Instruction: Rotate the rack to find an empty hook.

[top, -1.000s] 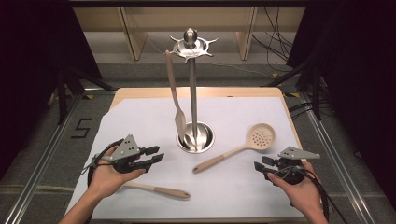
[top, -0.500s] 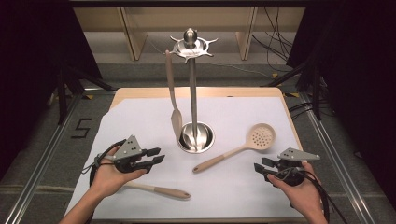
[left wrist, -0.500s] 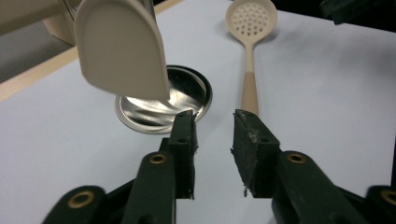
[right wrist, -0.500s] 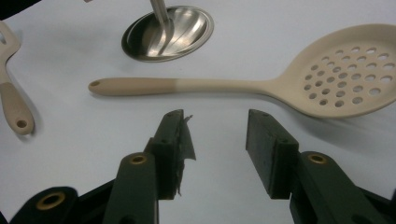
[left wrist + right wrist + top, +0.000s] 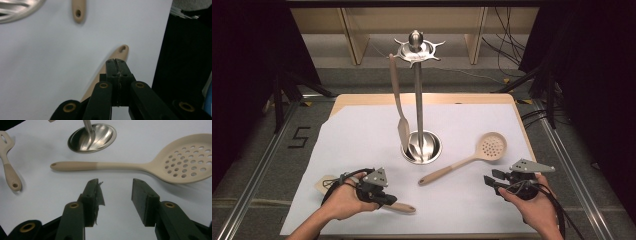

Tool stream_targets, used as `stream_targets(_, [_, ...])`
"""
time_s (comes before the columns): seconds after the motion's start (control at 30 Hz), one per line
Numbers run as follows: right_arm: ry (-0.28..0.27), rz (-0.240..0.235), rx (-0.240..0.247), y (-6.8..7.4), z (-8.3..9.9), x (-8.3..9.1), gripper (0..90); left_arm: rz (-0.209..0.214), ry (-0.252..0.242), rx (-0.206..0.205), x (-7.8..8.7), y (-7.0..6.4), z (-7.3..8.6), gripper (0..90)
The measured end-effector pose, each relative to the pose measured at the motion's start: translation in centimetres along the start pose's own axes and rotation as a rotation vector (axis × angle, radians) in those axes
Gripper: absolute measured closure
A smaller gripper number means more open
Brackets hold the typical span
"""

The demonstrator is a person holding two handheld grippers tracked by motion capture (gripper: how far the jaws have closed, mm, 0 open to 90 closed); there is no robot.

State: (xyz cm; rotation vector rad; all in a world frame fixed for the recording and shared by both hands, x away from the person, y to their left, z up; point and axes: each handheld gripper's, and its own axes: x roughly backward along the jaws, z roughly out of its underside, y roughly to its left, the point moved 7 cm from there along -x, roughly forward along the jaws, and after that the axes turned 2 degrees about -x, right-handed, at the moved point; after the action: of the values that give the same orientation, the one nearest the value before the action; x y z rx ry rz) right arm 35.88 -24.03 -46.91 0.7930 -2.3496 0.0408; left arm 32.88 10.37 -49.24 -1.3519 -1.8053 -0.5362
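Left gripper view: my left gripper has its two black fingers pressed flat together with nothing between them. The beige handle of the slotted turner runs out from under them. Its long axis goes straight ahead of my fingertips and a little to their right, and the end with the hanging hole lies just past the tips. I cannot tell whether the fingers rest on the handle or hover just over it.

A second ago this gripper was farther out over the white sheet and off the turner. It has since drawn back toward me and come down over the handle. I take that as lining up for a pick, but the fingers will have to part first, because closed like this they cannot straddle the handle.

Beyond the fingertips to their left lies the handle end of the skimmer, and further left the rim of the steel utensil stand.

In the high view the turner lies almost crosswise in front of me, with its head under my left wrist and its handle end pointing toward my right gripper. That gripper has not moved. Its fingers stand well apart and hold nothing. The skimmer lies across just ahead of them, well apart from the turner. A spatula hangs from the stand's top.
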Motion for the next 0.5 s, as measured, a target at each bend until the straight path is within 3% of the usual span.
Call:
stream_targets(0.03, [0.006,-0.017,-0.035,0.3,0.1,-0.1,58.0,0.011,0.002,0.011,-0.3,-0.2,0.1,89.3])
stream_targets(0.07, [0.014,-0.021,-0.047,0.4,0.1,-0.1,58.0,0.016,0.025,-0.011,-0.4,-0.1,0.3,89.3])
stream_targets(0.1, [0.016,-0.021,-0.052,0.4,0.1,-0.1,58.1,0.019,0.043,-0.007,-0.6,-0.3,0.5,89.2])
stream_targets(0.27, [0.023,-0.013,-0.035,0.3,0.1,-0.2,58.0,0.061,0.070,0.027,-2.2,-1.4,1.2,89.3])
stream_targets(0.3, [0.022,-0.009,-0.031,0.3,0.1,-0.2,58.0,0.065,0.079,0.017,-2.4,-1.6,1.3,89.3])
stream_targets(0.37, [0.015,-0.025,-0.051,0.5,0.1,-0.3,58.0,0.063,0.114,0.008,-2.8,-1.7,1.6,89.2])
stream_targets(0.5, [0.018,-0.023,-0.045,0.5,0.1,-0.2,58.0,0.056,0.143,0.021,-3.8,-1.7,2.1,89.3])
